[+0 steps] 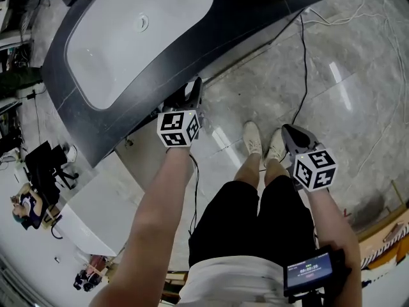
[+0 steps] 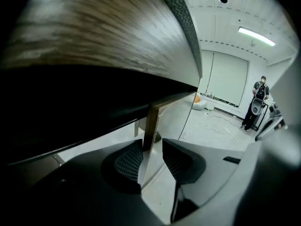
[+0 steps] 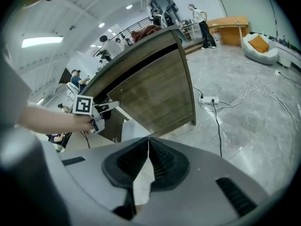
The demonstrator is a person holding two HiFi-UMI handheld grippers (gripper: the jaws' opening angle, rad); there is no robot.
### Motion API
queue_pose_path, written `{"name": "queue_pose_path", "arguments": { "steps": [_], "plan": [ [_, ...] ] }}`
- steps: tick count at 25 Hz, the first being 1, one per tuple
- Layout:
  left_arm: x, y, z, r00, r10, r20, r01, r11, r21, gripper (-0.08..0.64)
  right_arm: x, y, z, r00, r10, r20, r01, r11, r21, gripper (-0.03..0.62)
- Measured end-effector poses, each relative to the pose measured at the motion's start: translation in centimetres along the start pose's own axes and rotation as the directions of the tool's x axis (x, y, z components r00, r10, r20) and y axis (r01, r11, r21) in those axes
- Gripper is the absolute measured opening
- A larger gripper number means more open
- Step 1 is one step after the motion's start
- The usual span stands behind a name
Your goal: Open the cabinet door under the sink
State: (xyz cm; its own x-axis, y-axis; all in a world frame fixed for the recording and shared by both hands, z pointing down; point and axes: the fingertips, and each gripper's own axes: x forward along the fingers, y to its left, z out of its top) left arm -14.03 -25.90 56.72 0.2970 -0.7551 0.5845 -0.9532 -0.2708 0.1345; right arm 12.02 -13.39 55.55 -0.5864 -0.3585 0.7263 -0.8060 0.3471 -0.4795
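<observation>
Two grippers, one cabinet door

This is a big open test hall. A sink vanity stands alone on the polished stone floor. Power cables trail at three o'clock. People and desks are at one o'clock, and a strip light runs overhead.

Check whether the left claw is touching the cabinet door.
Touching. The left gripper view shows the wooden edge of the cabinet door between the jaws of the left claw. The edge lies flush against one pad, with a gap to the other.
</observation>
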Motion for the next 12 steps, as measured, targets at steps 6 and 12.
{"name": "queue_pose_path", "arguments": {
  "steps": [6,12],
  "plan": [
    [-0.5,-0.2,-0.3,0.999,0.031,-0.010,-0.031,0.998,0.047,0.117,-1.2,-1.4,0.1,0.999,-0.051,0.015,0.051,0.998,0.042,0.018],
    [-2.0,-2.9,-1.9,0.999,0.038,-0.005,-0.038,0.999,0.017,0.106,-2.3,-2.1,-0.3,0.998,-0.069,0.010,0.069,0.998,-0.009,0.018]
  ]
}}
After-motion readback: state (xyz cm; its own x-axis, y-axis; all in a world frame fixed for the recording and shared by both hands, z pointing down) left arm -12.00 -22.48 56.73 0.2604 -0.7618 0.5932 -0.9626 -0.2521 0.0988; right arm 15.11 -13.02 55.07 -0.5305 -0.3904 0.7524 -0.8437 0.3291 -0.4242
